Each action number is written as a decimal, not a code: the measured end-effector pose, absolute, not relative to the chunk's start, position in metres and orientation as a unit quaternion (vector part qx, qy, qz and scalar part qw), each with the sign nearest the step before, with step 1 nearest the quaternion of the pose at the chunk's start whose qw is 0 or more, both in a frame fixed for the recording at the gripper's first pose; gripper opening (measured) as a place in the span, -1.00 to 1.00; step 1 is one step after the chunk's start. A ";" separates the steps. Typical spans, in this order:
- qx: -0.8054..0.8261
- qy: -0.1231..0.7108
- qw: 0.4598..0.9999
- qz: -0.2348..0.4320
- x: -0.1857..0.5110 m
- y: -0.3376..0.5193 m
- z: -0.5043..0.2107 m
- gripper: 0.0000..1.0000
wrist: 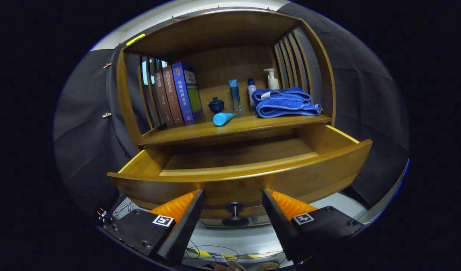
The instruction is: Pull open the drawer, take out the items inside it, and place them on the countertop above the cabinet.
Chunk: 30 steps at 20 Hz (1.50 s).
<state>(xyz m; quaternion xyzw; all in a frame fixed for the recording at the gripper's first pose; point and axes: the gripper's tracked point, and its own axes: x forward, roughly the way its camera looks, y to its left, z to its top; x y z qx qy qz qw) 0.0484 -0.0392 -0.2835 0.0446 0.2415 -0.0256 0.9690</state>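
Note:
The wooden drawer (313,165) stands pulled out from the cabinet, and what I see of its floor is bare wood. Its dark round knob (234,210) sits low on the drawer front, right between my fingers. My gripper (233,205) is open, the fingers spread either side of the knob without touching it. On the countertop (253,126) above the drawer lie a light blue tube (222,118), a small dark blue lidded pot (216,105), a slim teal bottle (234,94), a small white bottle (251,92), a pump bottle (271,79) and a folded blue towel (285,102).
Three books (177,94) lean at the left of the countertop. Slatted wooden sides and a top board enclose the shelf space. Cables (211,254) lie on the pale floor below the drawer front.

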 end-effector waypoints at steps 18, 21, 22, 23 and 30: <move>0.033 0.233 0.971 -0.030 0.148 -0.048 -0.302 0.97; 0.035 0.233 0.971 -0.031 0.161 -0.049 -0.303 0.97; 0.036 0.235 0.971 -0.032 0.164 -0.049 -0.304 0.97; 0.035 0.235 0.971 -0.034 0.165 -0.049 -0.304 0.97; 0.033 0.235 0.971 -0.037 0.165 -0.050 -0.305 0.99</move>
